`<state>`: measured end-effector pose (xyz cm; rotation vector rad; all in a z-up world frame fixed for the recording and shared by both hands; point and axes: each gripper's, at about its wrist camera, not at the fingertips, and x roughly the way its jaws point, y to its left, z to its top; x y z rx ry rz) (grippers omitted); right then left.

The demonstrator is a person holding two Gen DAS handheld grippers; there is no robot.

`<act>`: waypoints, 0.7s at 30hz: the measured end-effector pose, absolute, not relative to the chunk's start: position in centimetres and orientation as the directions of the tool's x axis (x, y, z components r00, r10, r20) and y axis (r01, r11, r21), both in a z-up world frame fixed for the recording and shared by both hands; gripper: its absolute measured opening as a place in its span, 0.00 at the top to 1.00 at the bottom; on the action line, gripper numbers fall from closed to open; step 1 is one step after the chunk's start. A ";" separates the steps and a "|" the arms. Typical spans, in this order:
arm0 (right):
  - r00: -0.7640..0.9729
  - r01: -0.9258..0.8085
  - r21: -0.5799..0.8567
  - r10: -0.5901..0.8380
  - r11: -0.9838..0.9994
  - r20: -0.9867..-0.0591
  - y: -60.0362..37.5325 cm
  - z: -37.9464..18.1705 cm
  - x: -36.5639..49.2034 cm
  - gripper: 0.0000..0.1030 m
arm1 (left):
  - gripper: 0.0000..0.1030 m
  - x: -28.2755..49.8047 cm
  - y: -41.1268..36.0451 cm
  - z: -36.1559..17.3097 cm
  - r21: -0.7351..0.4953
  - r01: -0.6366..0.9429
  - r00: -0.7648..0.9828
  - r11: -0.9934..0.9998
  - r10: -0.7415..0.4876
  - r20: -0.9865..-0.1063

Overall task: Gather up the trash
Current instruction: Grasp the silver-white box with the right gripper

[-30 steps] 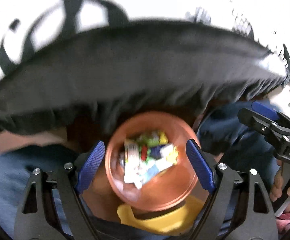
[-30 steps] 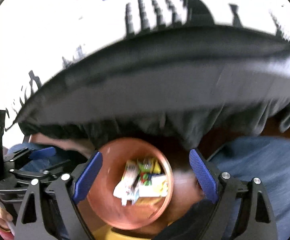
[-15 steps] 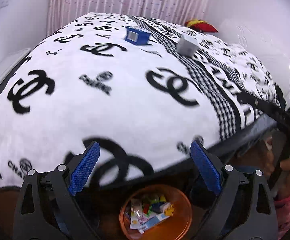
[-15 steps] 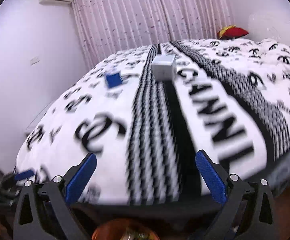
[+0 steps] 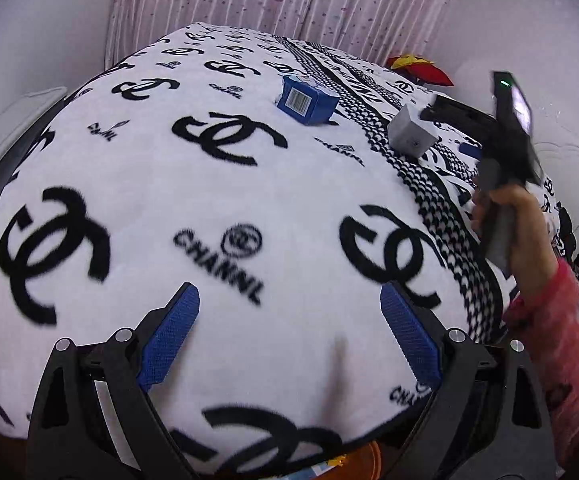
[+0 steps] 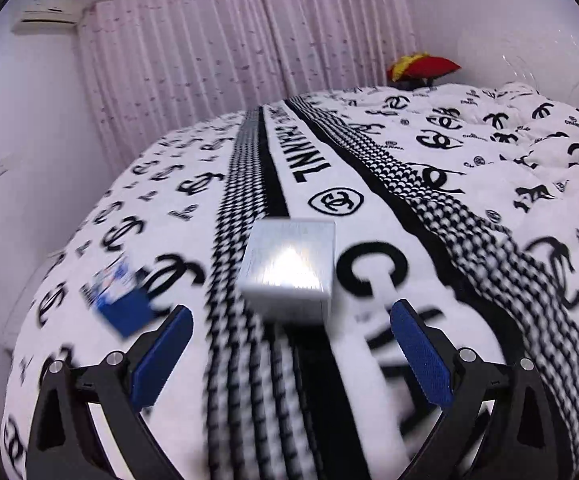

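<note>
A blue carton (image 5: 306, 101) and a silver carton (image 5: 411, 137) lie on the white black-logo blanket (image 5: 209, 200) of a bed. My left gripper (image 5: 289, 332) is open and empty over the bed's near edge, far short of both cartons. My right gripper (image 6: 291, 354) is open and empty, with the silver carton (image 6: 291, 266) just ahead between its fingers' line and the blue carton (image 6: 119, 300) to its left. The right gripper also shows in the left wrist view (image 5: 473, 132), close by the silver carton. The orange trash bin's rim (image 5: 365, 462) peeks below the bed edge.
A red and yellow cushion (image 6: 421, 66) lies at the bed's far end before pink curtains (image 6: 229, 40). A white wall (image 6: 17, 140) is on the left. A white plastic lid or box (image 5: 5, 124) sits left of the bed.
Both grippers have lifted from over the orange bin of wrappers up over the bed. The right one has advanced close to the silver carton. The bin has dropped almost out of view.
</note>
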<state>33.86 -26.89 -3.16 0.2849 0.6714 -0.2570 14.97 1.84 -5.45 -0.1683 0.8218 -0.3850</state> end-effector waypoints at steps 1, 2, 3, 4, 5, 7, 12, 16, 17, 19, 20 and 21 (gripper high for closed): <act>0.741 0.335 0.171 -0.147 0.927 -0.655 -27.0 -3.5 35.1 0.05 | 0.13 15.3 1.8 -5.4 -0.292 0.269 0.616 0.918 -0.397 -0.680; 0.724 0.347 0.157 -0.158 0.924 -0.671 -27.1 -3.9 36.2 0.05 | 0.13 15.6 1.7 -5.3 -0.293 0.270 0.616 0.917 -0.399 -0.679; 0.712 0.355 0.146 -0.165 0.924 -0.683 -27.2 -4.2 37.0 0.05 | 0.13 15.8 1.7 -5.3 -0.295 0.269 0.616 0.917 -0.399 -0.679; 0.695 0.362 0.128 -0.176 0.923 -0.697 -27.3 -4.6 37.9 0.06 | 0.13 16.1 1.7 -5.2 -0.300 0.268 0.615 0.915 -0.402 -0.678; 0.680 0.365 0.111 -0.183 0.924 -0.710 -27.4 -5.0 38.6 0.10 | 0.13 16.3 1.7 -5.1 -0.304 0.268 0.615 0.914 -0.405 -0.677; 0.655 0.365 0.085 -0.191 0.927 -0.731 -27.5 -5.6 39.5 0.32 | 0.13 16.7 1.6 -5.0 -0.311 0.266 0.614 0.912 -0.409 -0.675; 0.667 0.376 0.097 -0.197 0.921 -0.718 -28.1 -5.0 38.1 0.39 | 0.13 17.4 1.2 -4.7 -0.320 0.269 0.616 0.909 -0.417 -0.668; 0.709 0.347 0.125 -0.173 0.929 -0.684 -28.2 -3.2 35.4 0.39 | 0.13 18.0 0.7 -4.7 -0.334 0.269 0.606 0.903 -0.428 -0.670; 0.722 0.333 0.139 -0.158 0.933 -0.673 -28.2 -2.7 34.4 0.39 | 0.13 18.2 0.5 -4.6 -0.337 0.267 0.605 0.903 -0.429 -0.671; 0.741 0.313 0.160 -0.136 0.936 -0.658 -28.3 -1.8 32.7 0.39 | 0.13 19.1 0.1 -4.2 -0.345 0.261 0.606 0.902 -0.431 -0.669; 0.750 0.304 0.167 -0.127 0.938 -0.649 -28.3 -1.4 32.0 0.39 | 0.13 19.6 -0.1 -4.0 -0.345 0.259 0.608 0.902 -0.430 -0.668; 0.759 0.294 0.172 -0.121 0.940 -0.639 -28.3 -1.1 31.1 0.39 | 0.13 20.2 -0.4 -3.6 -0.345 0.256 0.612 0.903 -0.428 -0.665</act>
